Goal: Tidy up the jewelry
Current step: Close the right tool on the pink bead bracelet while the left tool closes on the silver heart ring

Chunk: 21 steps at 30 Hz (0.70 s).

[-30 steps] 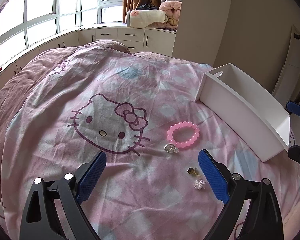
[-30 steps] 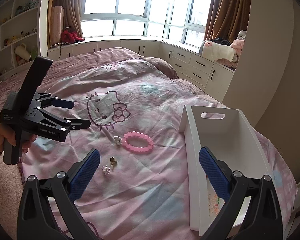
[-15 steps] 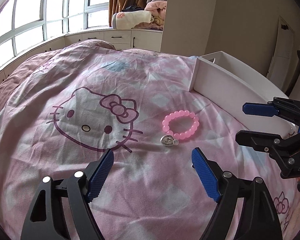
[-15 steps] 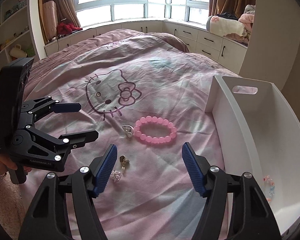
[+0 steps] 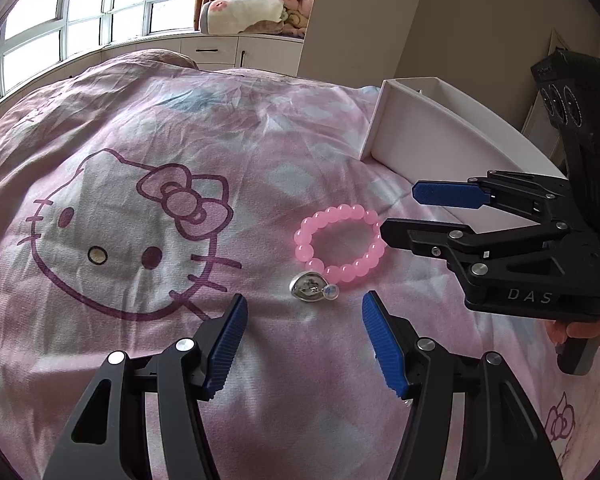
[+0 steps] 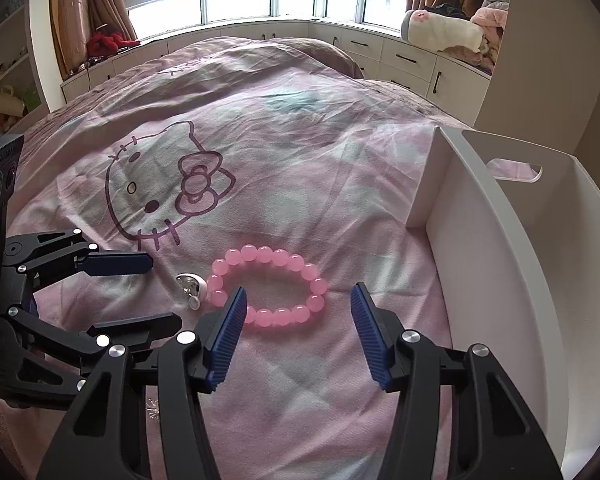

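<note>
Left claw point(image 5: 302, 312): jaws about half spread and closing, nothing gripped. The silver charm point(image 5: 310, 287) lies on the bedspread point(image 5: 140, 128) just ahead of the tips, roughly centred between the pads, no contact yet.

Risk there: the charm is small, flat and shiny, and sits on soft quilt. If the pads close above it they pinch fabric or skate over it. Its little clear drop points toward the pink bead bracelet point(image 6: 266, 290), and the charm lies right against the beads, so a wide close could drag the bracelet along.

Right claw point(image 6: 298, 304): also about half spread and closing, empty. Its left pad overlaps the bracelet's near-left beads in its own camera view; the right pad stands clear of the ring. Can't tell if the left pad touches yet.

Risk: the bracelet looks wider than the current gap, so the jaws probably catch one side of the ring only. Round, smooth beads could roll out and the ring flop.

Both claws converge on adjacent items, tips near each other. Collision or one nudging the other's target is the main worry.

White bin point(image 6: 500, 248) sits just right of the bracelet, short carry, low wall. Snagging the near wall on the way in is a minor risk.
</note>
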Motion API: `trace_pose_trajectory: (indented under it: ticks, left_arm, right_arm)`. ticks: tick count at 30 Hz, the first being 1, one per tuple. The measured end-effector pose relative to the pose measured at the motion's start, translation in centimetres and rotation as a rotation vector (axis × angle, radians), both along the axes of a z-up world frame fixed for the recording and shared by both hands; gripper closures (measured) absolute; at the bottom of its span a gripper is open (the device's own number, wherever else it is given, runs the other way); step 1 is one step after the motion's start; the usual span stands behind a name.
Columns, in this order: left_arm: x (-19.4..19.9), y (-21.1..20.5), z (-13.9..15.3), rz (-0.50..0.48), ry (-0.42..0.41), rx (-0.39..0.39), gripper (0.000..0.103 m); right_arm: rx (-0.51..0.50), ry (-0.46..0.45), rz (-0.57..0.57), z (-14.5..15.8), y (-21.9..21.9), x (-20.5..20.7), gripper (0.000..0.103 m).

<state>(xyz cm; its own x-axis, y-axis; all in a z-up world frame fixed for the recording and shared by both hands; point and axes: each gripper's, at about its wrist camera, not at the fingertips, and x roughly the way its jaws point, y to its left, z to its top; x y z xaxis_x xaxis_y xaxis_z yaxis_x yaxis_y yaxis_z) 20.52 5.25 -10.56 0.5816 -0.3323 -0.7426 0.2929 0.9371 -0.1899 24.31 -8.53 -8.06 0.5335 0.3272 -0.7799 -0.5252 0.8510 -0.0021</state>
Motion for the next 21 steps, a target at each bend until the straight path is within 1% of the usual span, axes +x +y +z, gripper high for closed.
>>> trace_pose_trajectory:
  ticks: [1, 3, 5, 6, 9, 11, 12, 13, 14, 15, 17, 18, 19, 21]
  left_arm:
    - [0.3, -0.1, -0.1, -0.001, 0.001, 0.001, 0.041]
    - [0.9, -0.3, -0.3, 0.003, 0.009, -0.006, 0.042]
    - [1.6, -0.1, -0.3, 0.017, 0.021, -0.044, 0.046]
    - [1.8, 0.0, -0.3, 0.023, 0.022, -0.055, 0.049]
    - [2.3, -0.3, -0.7, 0.026, 0.026, -0.031, 0.055]
    - [2.3, -0.6, -0.9, 0.018, 0.023, -0.014, 0.057]
    - [2.2, -0.7, -1.0, 0.016, 0.02, -0.005, 0.062]
    - [2.2, -0.8, -1.1, 0.012, 0.019, 0.0, 0.069]
    - [2.2, -0.8, -1.2, 0.009, 0.021, 0.002, 0.07]
    - [2.2, -0.8, -1.3, 0.008, 0.02, 0.002, 0.07]
    - [2.1, -0.7, -1.4, 0.008, 0.015, 0.001, 0.07]
    - [2.1, -0.7, -1.4, 0.008, 0.014, 0.003, 0.07]
    - [2.1, -0.7, -1.4, 0.009, 0.012, 0.006, 0.07]
    - [2.1, -0.8, -1.3, 0.008, 0.01, 0.008, 0.071]
  right_arm:
    - [0.004, 0.008, -0.007, -0.3, 0.0, 0.5, 0.052]
    - [0.013, 0.026, -0.024, -0.9, -0.1, 1.4, 0.053]
    - [0.027, 0.044, -0.04, -1.5, -0.1, 2.2, 0.053]
    - [0.032, 0.051, -0.048, -1.8, -0.2, 2.5, 0.053]
    - [0.027, 0.065, -0.059, -2.5, -0.2, 3.2, 0.053]
    - [0.026, 0.083, -0.058, -3.1, -0.2, 3.6, 0.055]
    - [0.023, 0.089, -0.058, -3.4, -0.3, 3.7, 0.056]
    - [0.021, 0.091, -0.057, -3.6, -0.3, 3.8, 0.059]
    - [0.02, 0.089, -0.056, -3.8, -0.4, 3.8, 0.061]
    - [0.025, 0.091, -0.054, -4.0, -0.5, 3.9, 0.062]
    - [0.042, 0.094, -0.053, -4.1, -0.9, 3.9, 0.072]
    - [0.051, 0.095, -0.051, -4.1, -1.1, 3.8, 0.076]
    - [0.058, 0.097, -0.051, -4.2, -1.2, 3.7, 0.084]
    - [0.083, 0.101, -0.058, -4.2, -1.7, 3.5, 0.085]
